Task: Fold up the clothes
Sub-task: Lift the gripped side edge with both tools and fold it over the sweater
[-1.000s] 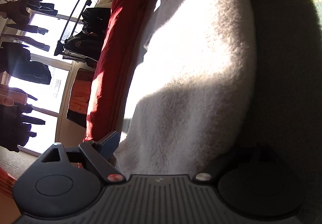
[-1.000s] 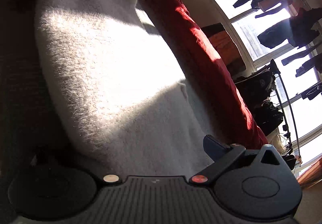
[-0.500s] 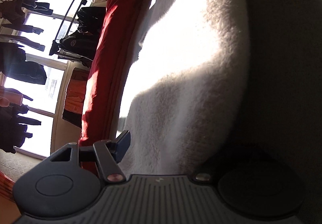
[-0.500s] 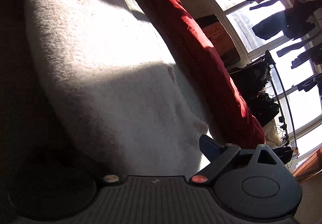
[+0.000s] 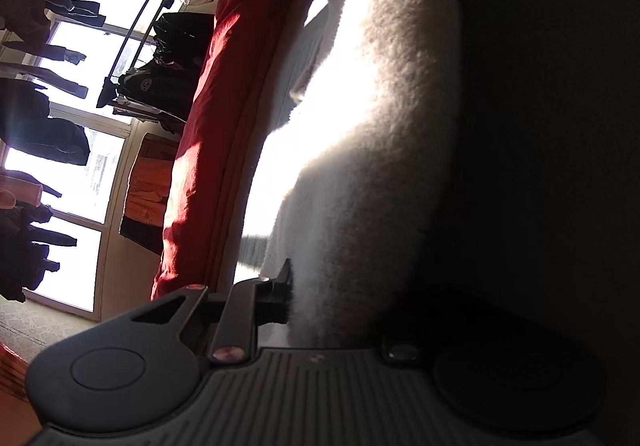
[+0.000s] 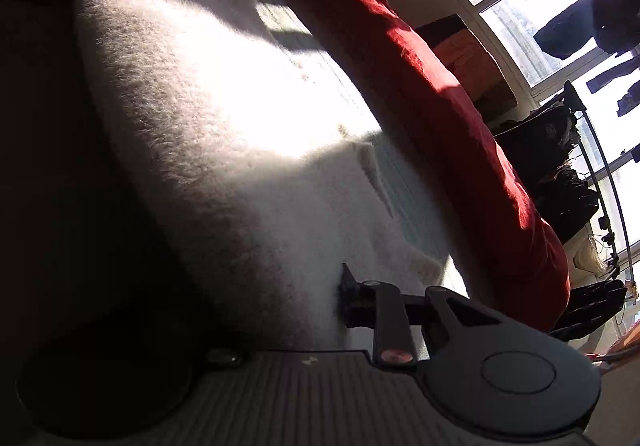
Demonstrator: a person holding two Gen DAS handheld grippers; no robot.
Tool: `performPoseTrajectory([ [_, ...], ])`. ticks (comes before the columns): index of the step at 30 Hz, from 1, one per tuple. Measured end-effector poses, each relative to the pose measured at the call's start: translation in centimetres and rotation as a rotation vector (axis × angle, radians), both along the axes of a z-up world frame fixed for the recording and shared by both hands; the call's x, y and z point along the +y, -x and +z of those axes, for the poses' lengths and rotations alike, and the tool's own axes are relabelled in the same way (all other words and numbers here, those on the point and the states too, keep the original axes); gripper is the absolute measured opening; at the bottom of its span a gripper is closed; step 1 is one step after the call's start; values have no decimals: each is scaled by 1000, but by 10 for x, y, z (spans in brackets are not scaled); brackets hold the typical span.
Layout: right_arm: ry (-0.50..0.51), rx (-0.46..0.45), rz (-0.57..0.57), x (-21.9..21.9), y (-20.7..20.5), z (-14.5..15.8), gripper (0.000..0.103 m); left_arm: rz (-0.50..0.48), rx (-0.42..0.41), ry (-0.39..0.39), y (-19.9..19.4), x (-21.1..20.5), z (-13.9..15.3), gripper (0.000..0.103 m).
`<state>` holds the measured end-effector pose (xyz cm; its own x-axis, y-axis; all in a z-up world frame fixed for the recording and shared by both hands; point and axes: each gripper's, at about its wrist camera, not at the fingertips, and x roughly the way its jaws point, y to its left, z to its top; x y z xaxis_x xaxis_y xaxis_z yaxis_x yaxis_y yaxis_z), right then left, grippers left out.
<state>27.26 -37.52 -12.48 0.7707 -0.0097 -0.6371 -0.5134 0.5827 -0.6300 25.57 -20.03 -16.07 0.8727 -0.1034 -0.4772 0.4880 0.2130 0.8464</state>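
Your fluffy white fleece garment (image 5: 372,149) fills the middle of both views, sunlit across its centre, shadowed at the lower edge. A long red fabric bolster (image 6: 432,85) runs beside it toward the bright windows (image 5: 80,173). Your left tool (image 5: 336,298) is closing, the fleece edge between its jaws. Your right tool (image 6: 288,310) is closing likewise, pinching the fleece.

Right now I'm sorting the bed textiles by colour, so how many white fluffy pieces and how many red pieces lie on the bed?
White fluffy garment: 1, its near edge between the closing jaws of the left gripper and the right gripper.
Red quilt: 1, rolled along the far side.
Total: 2
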Motion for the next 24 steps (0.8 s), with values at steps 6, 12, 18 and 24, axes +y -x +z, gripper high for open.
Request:
performPoseTrajectory([
  [6,-34,52,18,6,33,27,30,-25,25,-4,38,12,22,21],
  [12,-47,137,53,21,92,46,30,-29,61,-9,97,26,40,20],
  [18,-68,204,70,33,150,57,30,-36,99,0,162,38,52,20],
  [24,-53,291,54,42,179,41,36,-42,148,-52,187,39,27,24],
])
